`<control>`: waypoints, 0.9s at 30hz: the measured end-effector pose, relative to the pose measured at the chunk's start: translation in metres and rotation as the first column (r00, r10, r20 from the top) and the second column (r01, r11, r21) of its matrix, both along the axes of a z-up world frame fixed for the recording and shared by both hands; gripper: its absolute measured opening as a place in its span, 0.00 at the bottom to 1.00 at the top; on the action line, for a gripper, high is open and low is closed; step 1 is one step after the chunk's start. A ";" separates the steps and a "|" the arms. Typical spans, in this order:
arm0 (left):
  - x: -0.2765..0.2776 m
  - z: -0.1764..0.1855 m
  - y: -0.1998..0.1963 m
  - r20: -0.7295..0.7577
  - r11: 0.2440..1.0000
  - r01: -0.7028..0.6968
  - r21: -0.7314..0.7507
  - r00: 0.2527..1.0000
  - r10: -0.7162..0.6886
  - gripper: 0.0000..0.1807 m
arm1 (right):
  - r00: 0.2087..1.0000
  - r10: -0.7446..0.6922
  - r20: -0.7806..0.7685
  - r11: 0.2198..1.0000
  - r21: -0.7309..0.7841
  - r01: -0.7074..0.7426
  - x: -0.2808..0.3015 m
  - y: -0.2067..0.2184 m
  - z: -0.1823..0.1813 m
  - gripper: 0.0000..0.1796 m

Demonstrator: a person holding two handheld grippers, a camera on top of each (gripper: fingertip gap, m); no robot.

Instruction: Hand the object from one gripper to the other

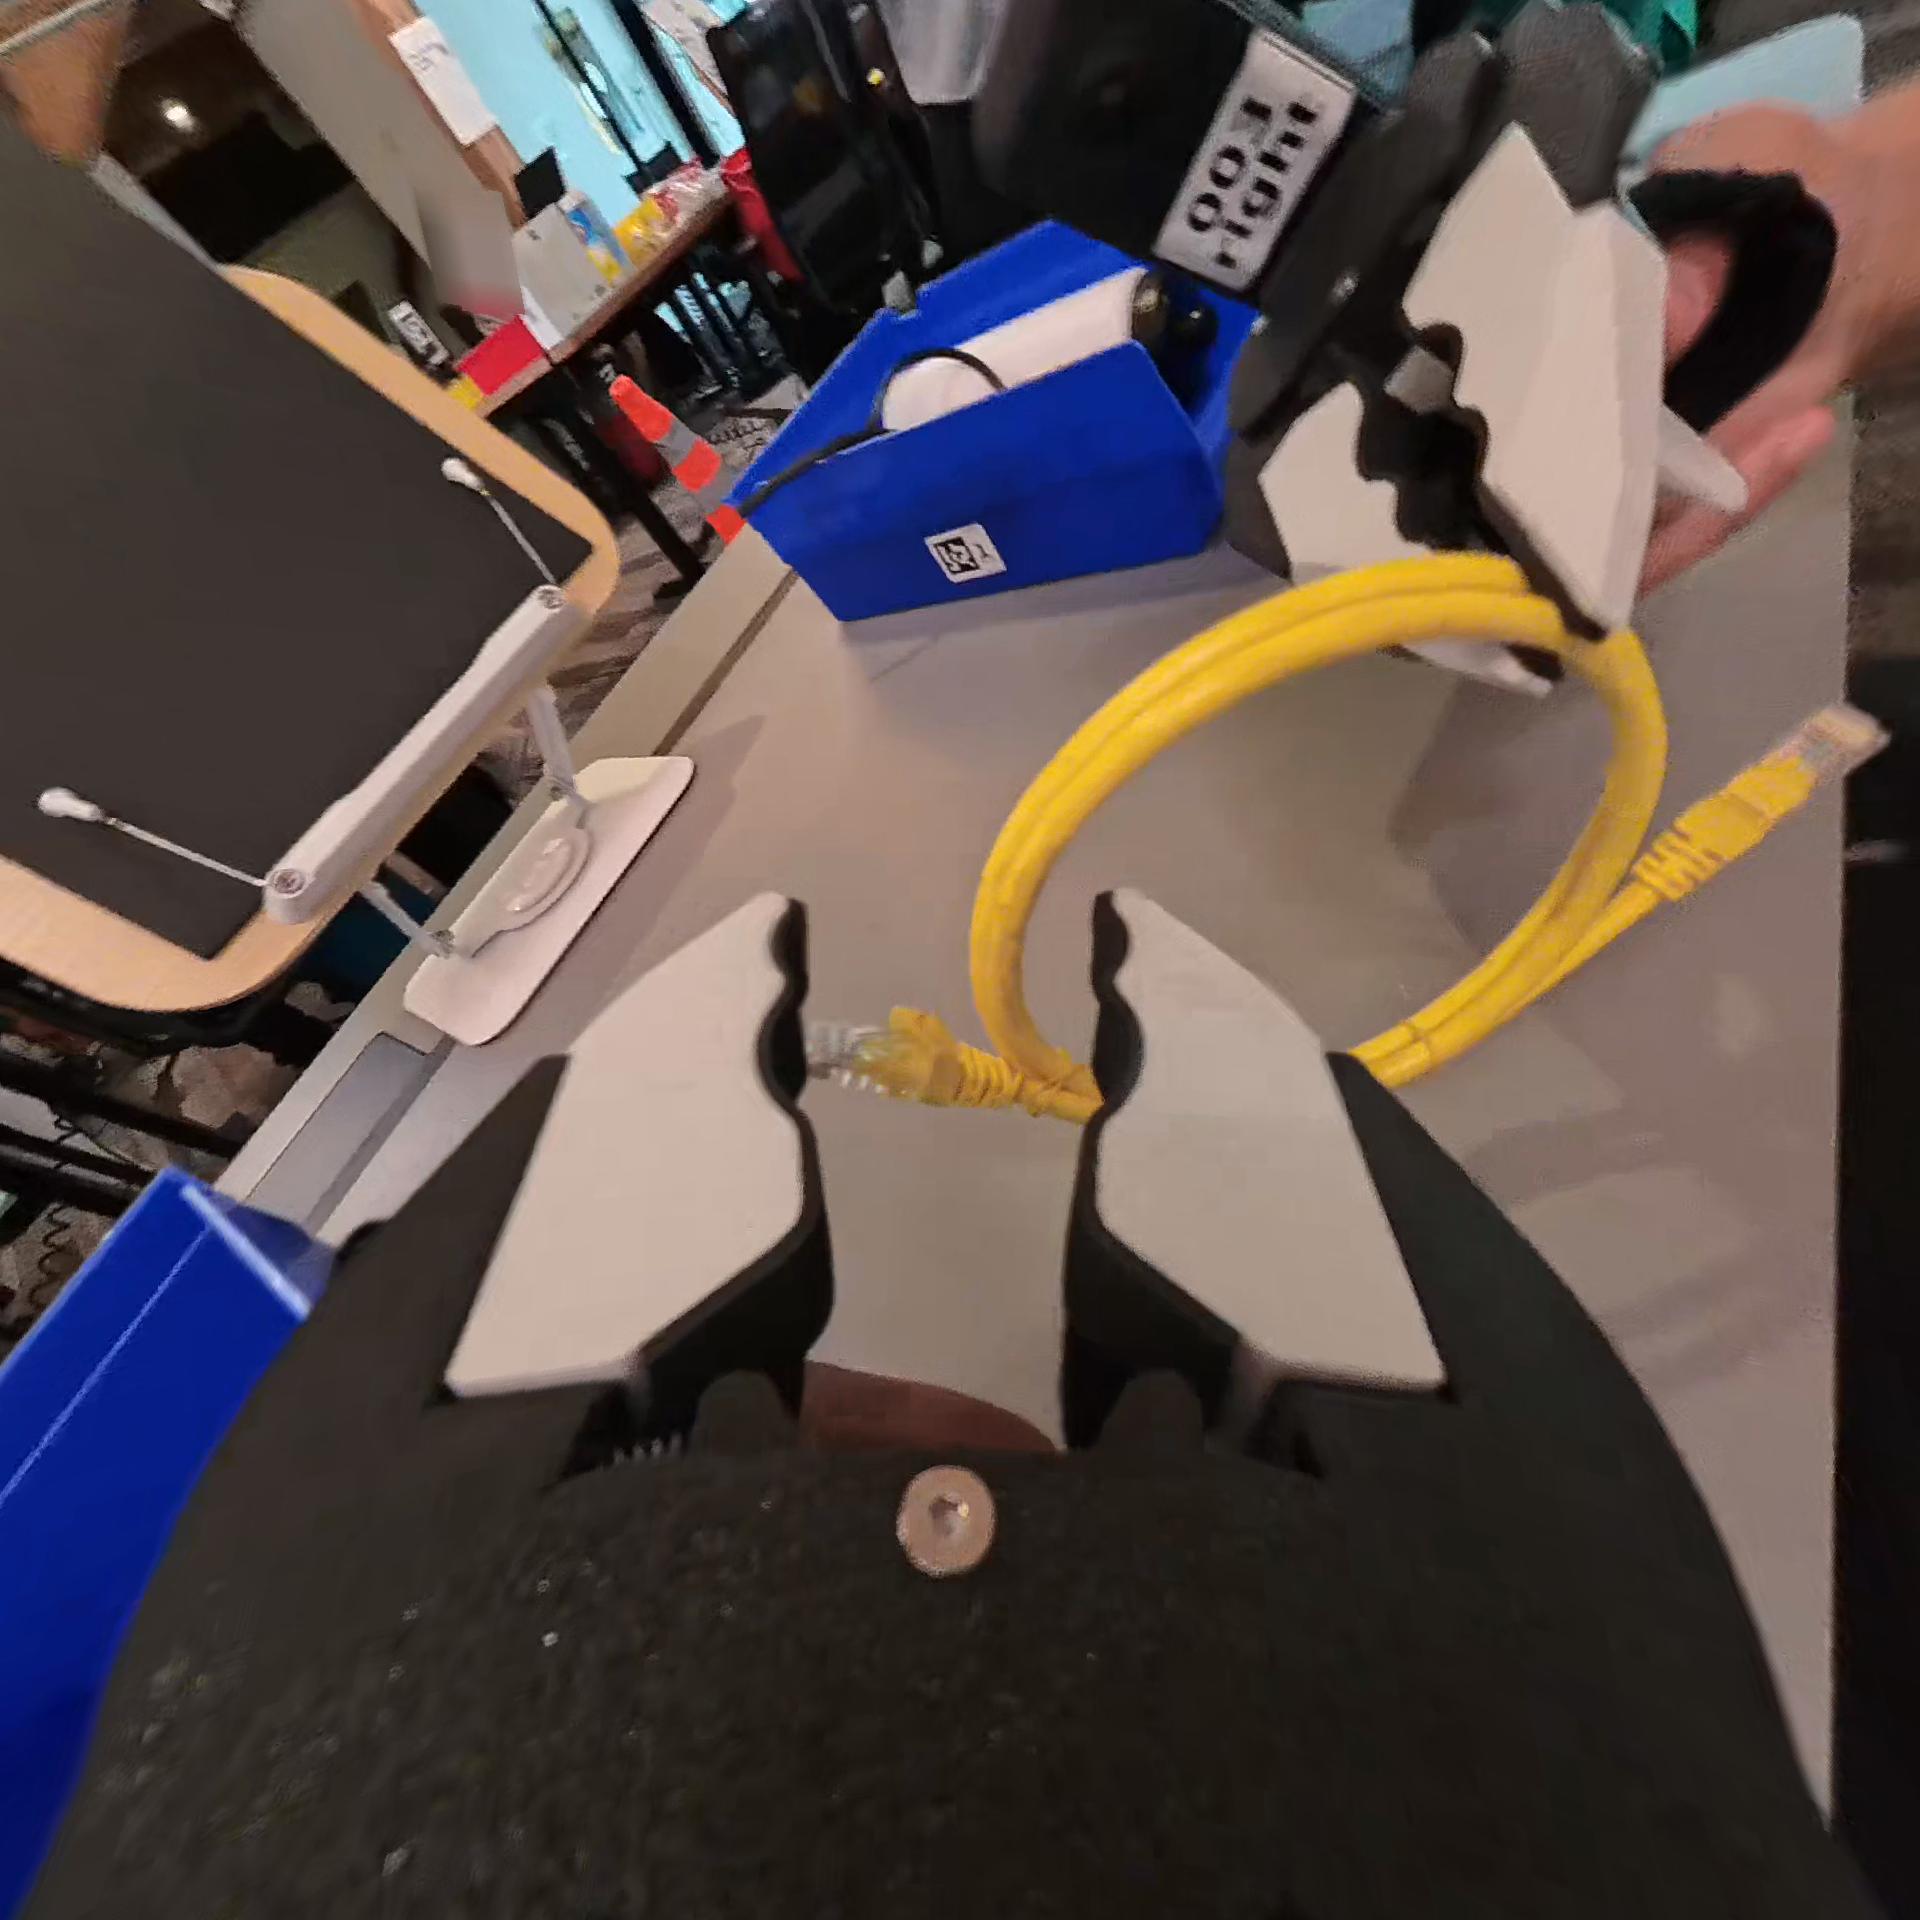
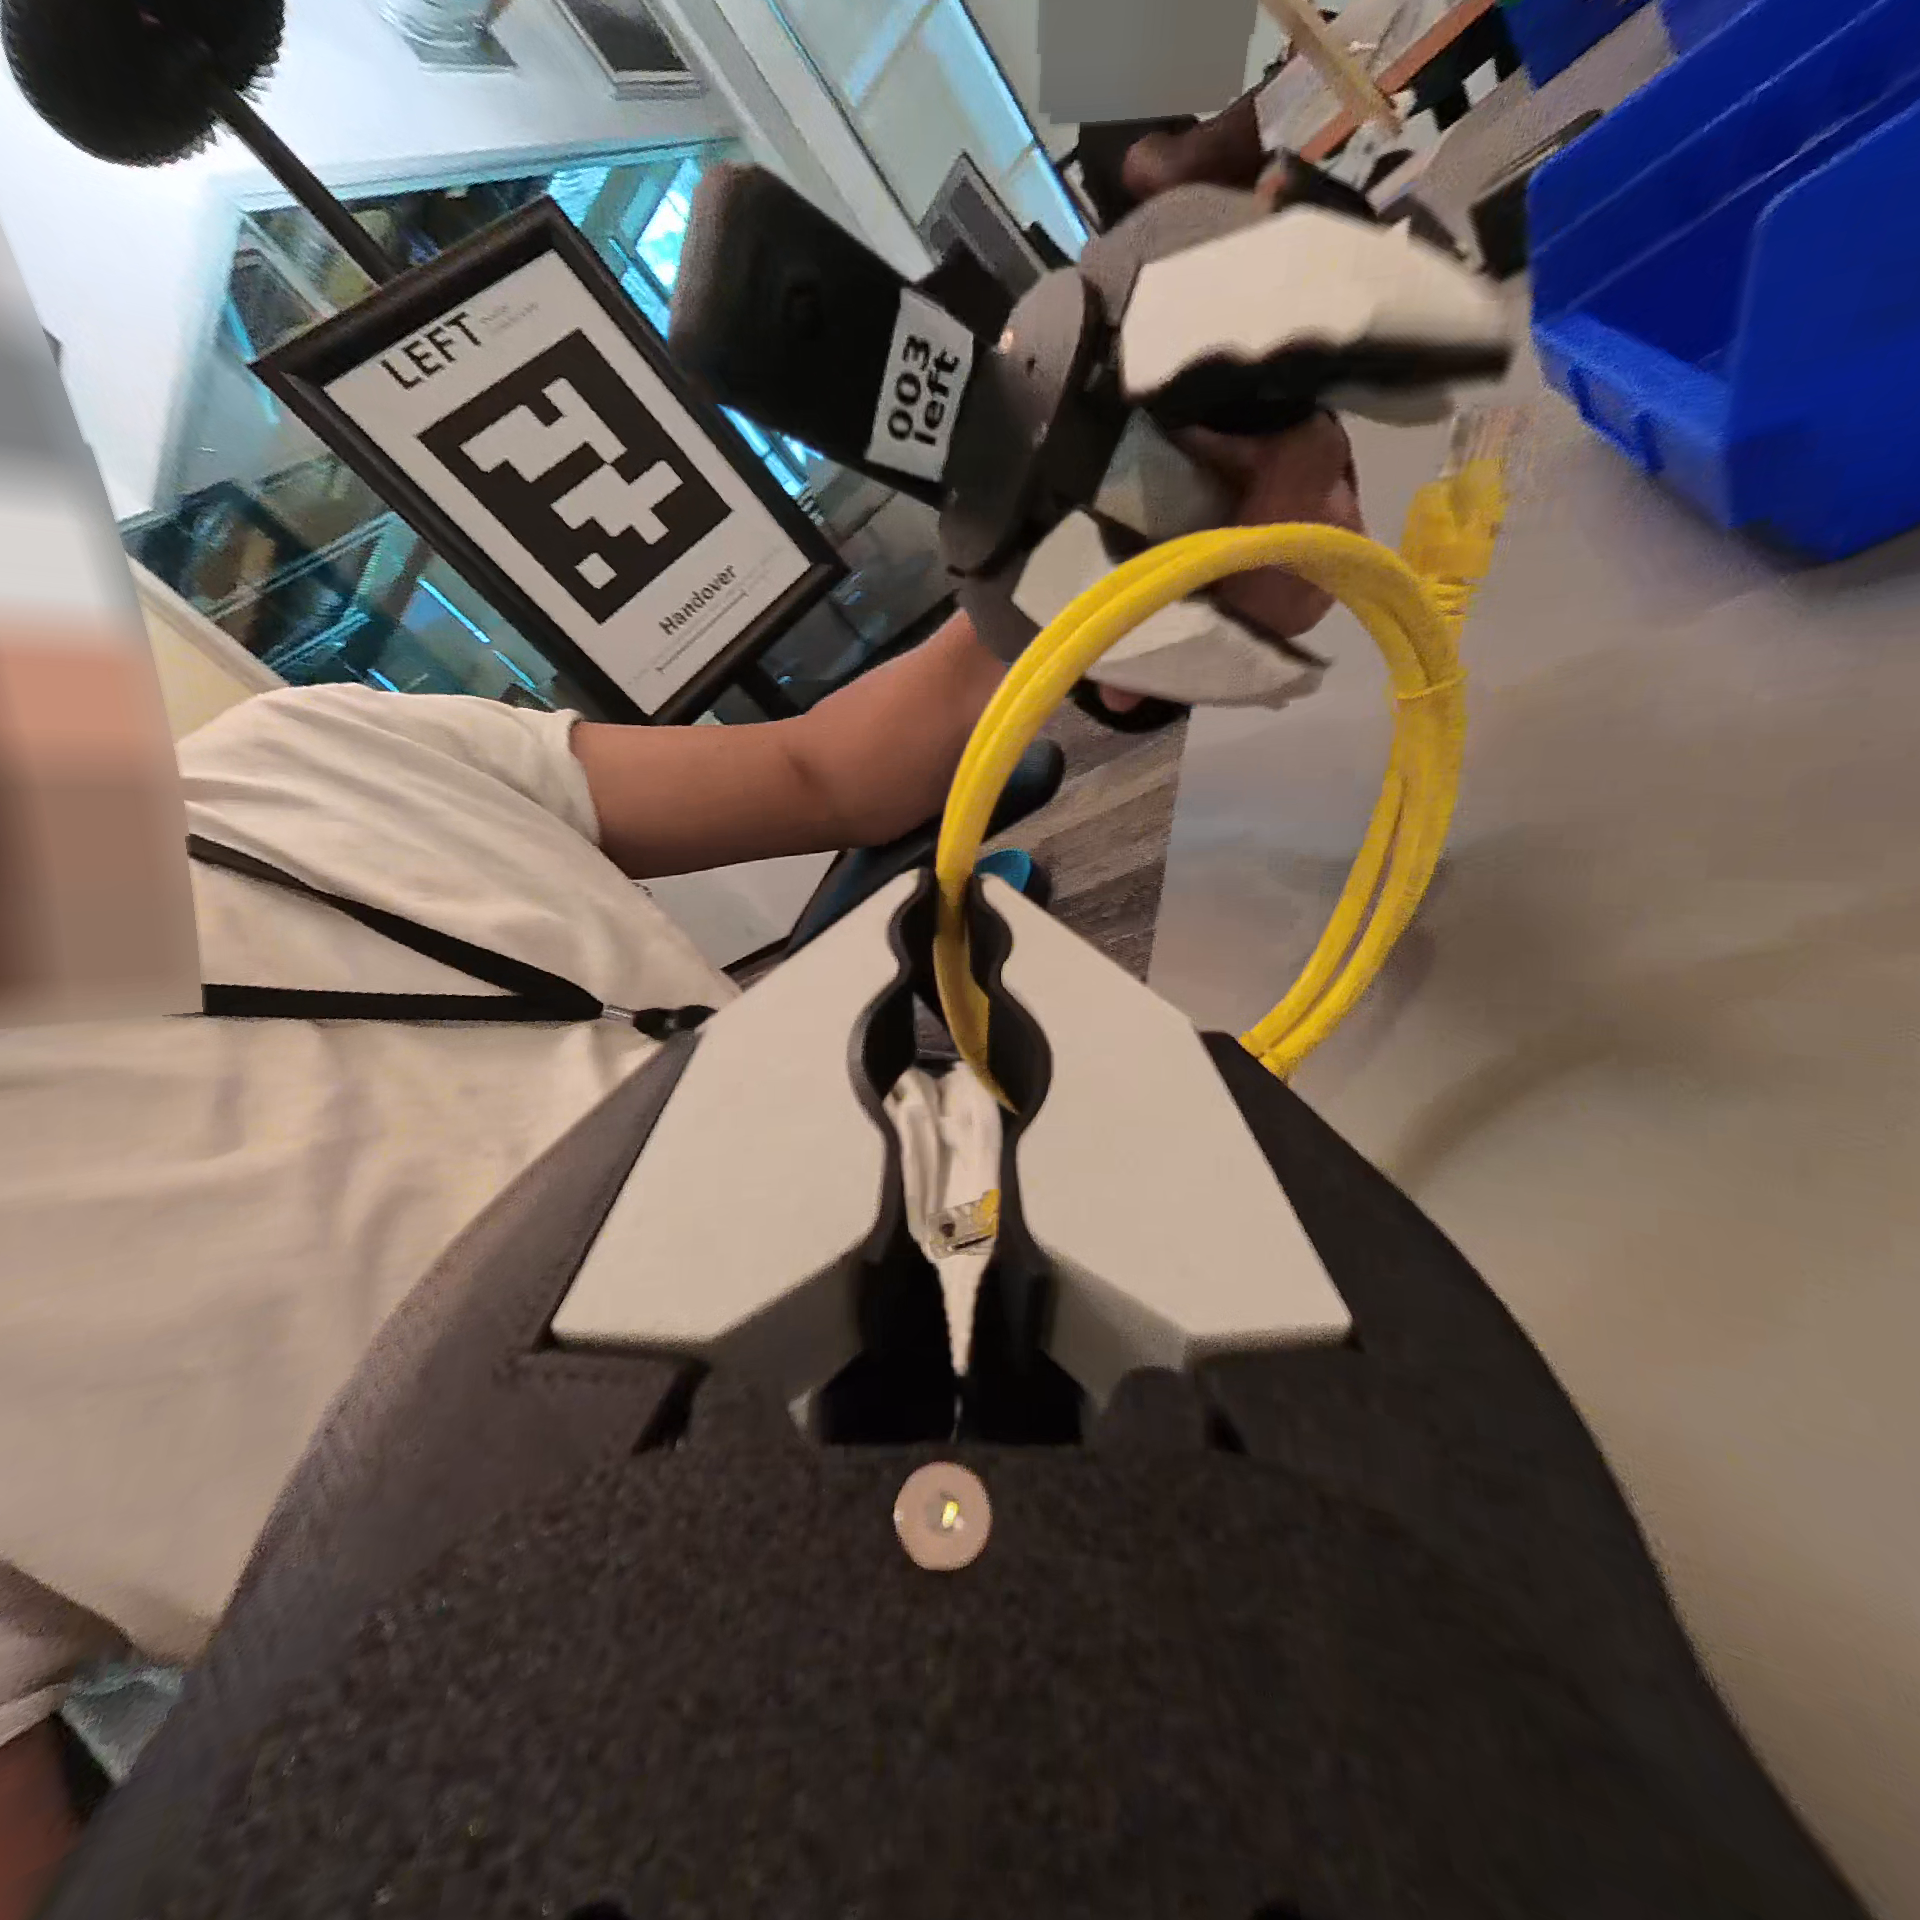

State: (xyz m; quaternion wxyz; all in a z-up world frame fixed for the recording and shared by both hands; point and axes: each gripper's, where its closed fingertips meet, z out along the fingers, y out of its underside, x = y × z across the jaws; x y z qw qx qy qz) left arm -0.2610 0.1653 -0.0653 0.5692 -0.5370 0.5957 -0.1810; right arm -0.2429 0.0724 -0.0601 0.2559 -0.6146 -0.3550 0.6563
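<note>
So on the far left there's a black board with a wooden rim (image 1: 312, 582), propped up on a white bracket (image 1: 416, 769) whose plate sits at the edge of the grey table (image 1: 1299, 1299). Next over, the left gripper (image 1: 948, 914) has its jaws spread wide with nothing between them, parked just short of the yellow cable (image 1: 1049, 831). One plug end (image 1: 914, 1060) of the cable shows right in that gap, but neither finger touches it. Behind it is a blue bin (image 1: 997, 488) with a white roll (image 1: 1039, 332) inside. The cable is a tied coil of about 2 loops, hanging in the air above the table. Up on the right, the right gripper (image 1: 1548, 623) is clamped on the top of the coil. From its own camera, that right gripper (image 2: 951, 894) pinches the cable (image 2: 1423, 790) near the fingertips, with the left gripper (image 2: 1403, 499) open beyond the coil.
</note>
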 end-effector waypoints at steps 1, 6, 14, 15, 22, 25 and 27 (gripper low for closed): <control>0.001 -0.002 -0.003 -0.014 1.000 0.017 0.026 1.000 -0.016 0.16 | 1.000 0.008 -0.004 1.000 -0.006 -0.008 -0.001 -0.001 0.001 0.03; 0.000 0.000 0.003 -0.025 0.999 -0.021 0.040 0.999 0.022 0.03 | 0.998 -0.056 -0.029 0.998 0.020 0.056 -0.001 0.008 0.001 0.03; -0.018 0.026 0.019 0.267 0.961 0.039 -0.272 0.963 0.036 0.03 | 0.929 -0.331 -0.167 0.928 0.119 0.352 0.034 0.053 0.017 0.21; -0.019 0.031 0.014 0.325 0.936 0.117 -0.333 0.946 -0.003 0.03 | 0.921 -0.353 -0.163 0.921 0.113 0.373 0.039 0.057 0.016 0.21; -0.018 0.082 -0.058 0.704 0.566 0.736 -0.371 0.621 -0.345 0.03 | 0.975 0.049 -0.216 0.968 -0.232 -0.100 -0.011 0.007 0.009 0.22; -0.012 0.083 -0.078 0.713 0.498 0.799 -0.337 0.562 -0.420 0.03 | 0.895 0.218 -0.390 0.859 -0.359 -0.365 -0.029 -0.012 0.030 0.22; -0.005 0.079 -0.083 0.697 0.518 0.792 -0.322 0.569 -0.436 0.03 | 0.885 0.245 -0.397 0.856 -0.340 -0.390 -0.044 -0.018 0.030 0.22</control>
